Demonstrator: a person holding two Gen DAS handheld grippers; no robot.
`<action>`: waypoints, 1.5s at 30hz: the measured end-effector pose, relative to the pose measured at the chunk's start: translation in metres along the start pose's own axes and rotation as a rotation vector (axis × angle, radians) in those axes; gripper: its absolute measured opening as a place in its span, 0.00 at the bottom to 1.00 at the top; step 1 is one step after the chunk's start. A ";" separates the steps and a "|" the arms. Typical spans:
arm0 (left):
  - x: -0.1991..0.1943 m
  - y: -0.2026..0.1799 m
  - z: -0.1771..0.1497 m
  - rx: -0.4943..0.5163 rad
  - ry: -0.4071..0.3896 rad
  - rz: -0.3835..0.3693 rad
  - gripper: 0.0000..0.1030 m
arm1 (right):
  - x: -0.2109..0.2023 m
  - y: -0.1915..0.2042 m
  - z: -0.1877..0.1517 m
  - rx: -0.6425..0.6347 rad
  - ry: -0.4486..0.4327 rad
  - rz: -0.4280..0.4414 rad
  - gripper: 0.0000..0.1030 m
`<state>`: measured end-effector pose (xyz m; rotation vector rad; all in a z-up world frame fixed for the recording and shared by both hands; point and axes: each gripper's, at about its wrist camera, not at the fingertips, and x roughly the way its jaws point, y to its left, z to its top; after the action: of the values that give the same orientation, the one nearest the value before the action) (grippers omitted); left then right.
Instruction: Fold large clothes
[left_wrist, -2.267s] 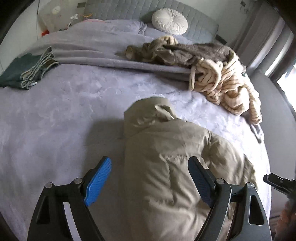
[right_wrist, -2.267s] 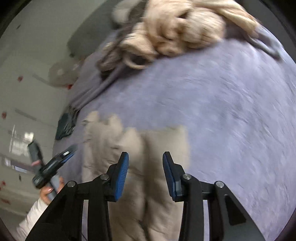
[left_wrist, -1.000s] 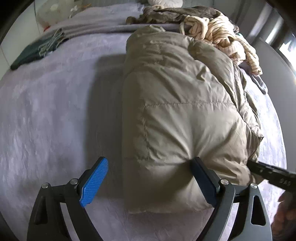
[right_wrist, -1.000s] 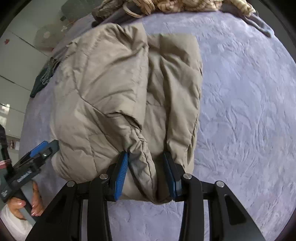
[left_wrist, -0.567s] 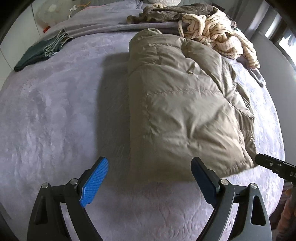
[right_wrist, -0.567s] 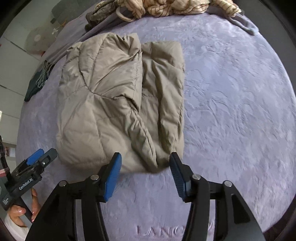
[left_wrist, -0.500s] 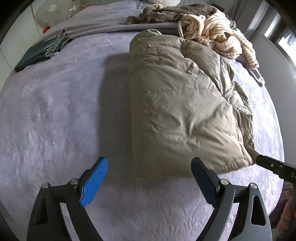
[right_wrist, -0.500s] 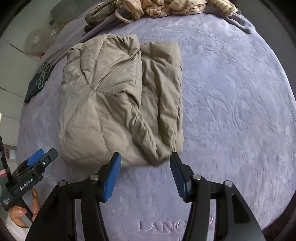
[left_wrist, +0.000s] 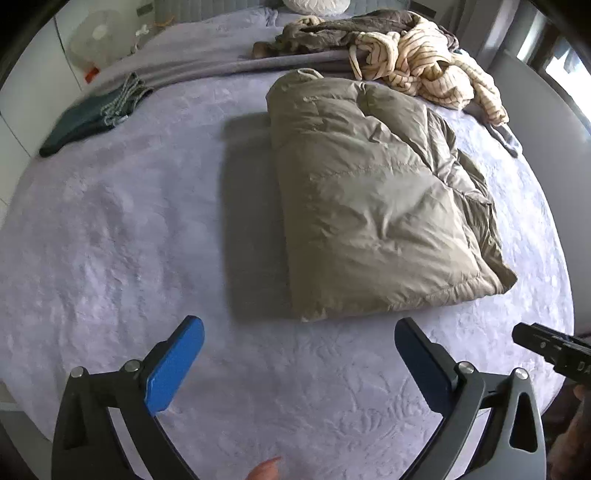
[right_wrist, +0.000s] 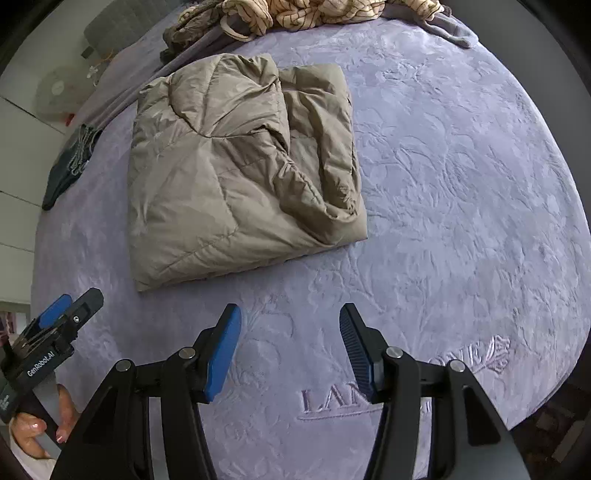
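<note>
Black hand-held gripper (right_wrist: 288, 347), blue pads (right_wrist: 221, 354), silver screws

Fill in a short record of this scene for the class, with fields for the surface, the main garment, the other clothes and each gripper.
Surface: bed with lilac bedspread
Main garment: khaki puffer jacket, folded into a compact bundle, lying free on the bedspread
Other clothes: striped cream garment and brown garment heaped beyond the jacket; dark folded item apart, to the jacket's other side
Left gripper: opening, nothing between its jaws
Right gripper: open, empty
</note>
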<state>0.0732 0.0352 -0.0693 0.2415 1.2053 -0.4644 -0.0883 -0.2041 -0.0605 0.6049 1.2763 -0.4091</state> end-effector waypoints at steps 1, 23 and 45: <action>-0.003 0.001 -0.001 0.006 -0.003 0.003 1.00 | -0.002 0.001 -0.001 0.002 -0.003 0.000 0.61; -0.099 -0.027 -0.028 -0.071 -0.126 0.115 1.00 | -0.086 0.027 -0.003 -0.204 -0.234 -0.018 1.00; -0.196 -0.071 -0.045 -0.107 -0.249 0.142 1.00 | -0.176 0.005 -0.019 -0.233 -0.380 -0.104 1.00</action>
<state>-0.0522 0.0336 0.1031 0.1706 0.9586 -0.2958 -0.1441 -0.1965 0.1077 0.2485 0.9743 -0.4303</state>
